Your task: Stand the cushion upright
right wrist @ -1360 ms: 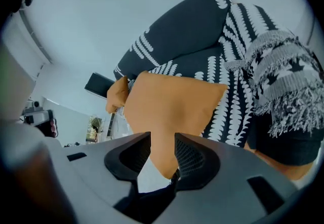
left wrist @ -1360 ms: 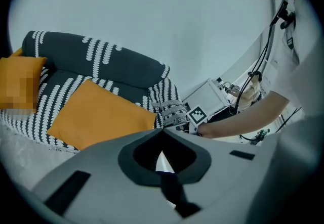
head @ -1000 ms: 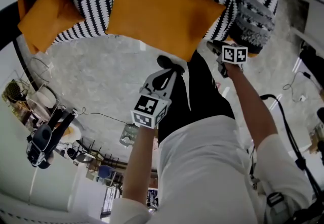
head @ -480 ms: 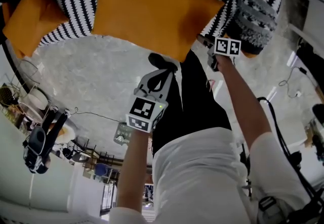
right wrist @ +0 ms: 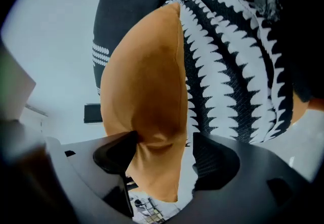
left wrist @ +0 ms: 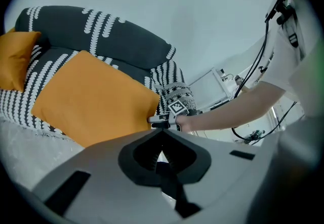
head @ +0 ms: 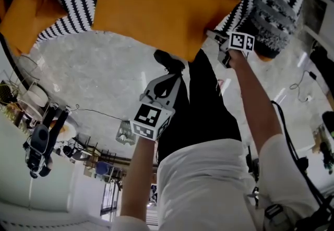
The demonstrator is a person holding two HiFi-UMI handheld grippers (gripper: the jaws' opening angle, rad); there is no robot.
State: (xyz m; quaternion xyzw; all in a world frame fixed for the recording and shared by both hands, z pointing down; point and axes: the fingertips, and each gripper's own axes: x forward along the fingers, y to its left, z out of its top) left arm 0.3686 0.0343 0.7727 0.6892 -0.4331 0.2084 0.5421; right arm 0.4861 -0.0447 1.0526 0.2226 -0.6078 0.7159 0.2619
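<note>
A pale, speckled stone-look floor (head: 99,84) runs in front of a sofa (head: 68,0) covered in chunky black knit with rows of white scalloped stripes. At the sofa's right arm sits a grey patterned knit piece (head: 266,16).

The orange cushion (head: 162,5) is a plump square of smooth, matte fabric. It lies slanted on the sofa seat, and its near edge reaches past the seat's front. A second orange cushion (head: 23,16) of the same cloth rests at the far left end of the sofa, well apart from the first.

The right claw (head: 213,37) is at the cushion's near right corner. In the right gripper view the cushion (right wrist: 147,76) shows edge-on, lens-shaped and puckered at the corner, with the striped sofa (right wrist: 228,56) behind it. The right claw (right wrist: 164,142) has just been opening, and its jaws stand wide apart with that corner between them. One dark jaw dents the fabric, and the other, with a ribbed pad, stands clear of it.

The left claw (head: 174,74) hangs over the floor near the cushion's front edge without touching it. In the left gripper view the left claw (left wrist: 161,154) has its dark pads drawn together with nothing between them, and the cushion (left wrist: 96,99) lies beyond.
</note>
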